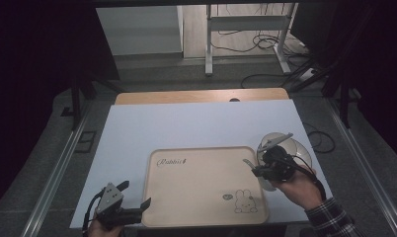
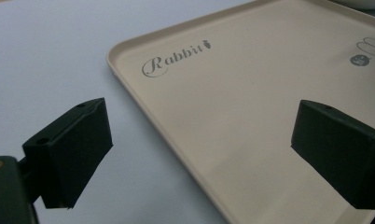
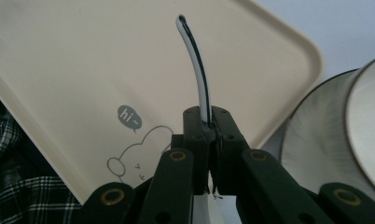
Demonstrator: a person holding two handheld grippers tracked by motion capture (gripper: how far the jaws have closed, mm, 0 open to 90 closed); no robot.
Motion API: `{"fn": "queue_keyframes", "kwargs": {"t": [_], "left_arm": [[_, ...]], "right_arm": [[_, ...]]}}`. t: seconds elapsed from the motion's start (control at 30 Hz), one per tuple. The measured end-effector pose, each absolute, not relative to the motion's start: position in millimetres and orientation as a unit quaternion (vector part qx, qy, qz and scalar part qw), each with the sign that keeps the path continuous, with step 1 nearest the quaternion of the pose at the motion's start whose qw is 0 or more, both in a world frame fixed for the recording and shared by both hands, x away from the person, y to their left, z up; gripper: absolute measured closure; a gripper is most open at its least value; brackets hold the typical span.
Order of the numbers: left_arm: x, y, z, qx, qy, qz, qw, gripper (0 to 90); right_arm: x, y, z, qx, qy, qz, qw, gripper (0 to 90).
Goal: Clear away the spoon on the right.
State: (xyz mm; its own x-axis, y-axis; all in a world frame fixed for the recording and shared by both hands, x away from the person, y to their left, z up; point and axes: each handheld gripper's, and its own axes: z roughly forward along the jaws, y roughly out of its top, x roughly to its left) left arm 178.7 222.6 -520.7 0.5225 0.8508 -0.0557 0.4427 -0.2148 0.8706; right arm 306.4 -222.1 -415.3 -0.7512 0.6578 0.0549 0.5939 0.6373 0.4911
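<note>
Right tongs pinch a curved white handle above the tray; left tongs spread

The bowl is cut off at 3 o'clock in the right gripper view. The right gripper hides the lower end of the thin white piece; what this piece is, I cannot tell.

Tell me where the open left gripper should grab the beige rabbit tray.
Probably the beige rectangular rabbit tray's raised near-left rim, approached from the left. The left gripper is open there, its jaws straddling that edge in its own view. The thin upturned lip gives purchase; the flat floor gives none.
</note>
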Motion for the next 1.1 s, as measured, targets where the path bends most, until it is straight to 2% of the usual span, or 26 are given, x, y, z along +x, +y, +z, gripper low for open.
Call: {"fn": "queue_keyframes", "kwargs": {"t": [0.3, 0.7, 0.83, 0.93, 1.1], "left_arm": [[178.6, 222.5, -520.8, 0.746, 0.433, 0.226, 0.452, 4.7], [178.5, 222.4, -520.7, 0.747, 0.432, 0.227, 0.451, 4.8], [178.5, 222.1, -520.7, 0.747, 0.432, 0.227, 0.451, 4.8], [178.7, 222.3, -520.8, 0.747, 0.433, 0.227, 0.451, 4.8], [178.6, 222.3, -520.7, 0.747, 0.432, 0.227, 0.451, 4.8]], "right_arm": [[308.4, -205.4, -443.7, 0.355, 0.905, 0.229, 0.045, 86.5], [310.4, -188.0, -467.3, 0.363, 0.903, 0.221, 0.06, 85.1], [313.0, -186.0, -477.4, 0.368, 0.901, 0.225, 0.055, 82.8], [313.9, -186.3, -481.5, 0.369, 0.9, 0.229, 0.051, 77.2], [309.9, -188.3, -473.9, 0.36, 0.897, 0.248, 0.062, 73.4]]}}
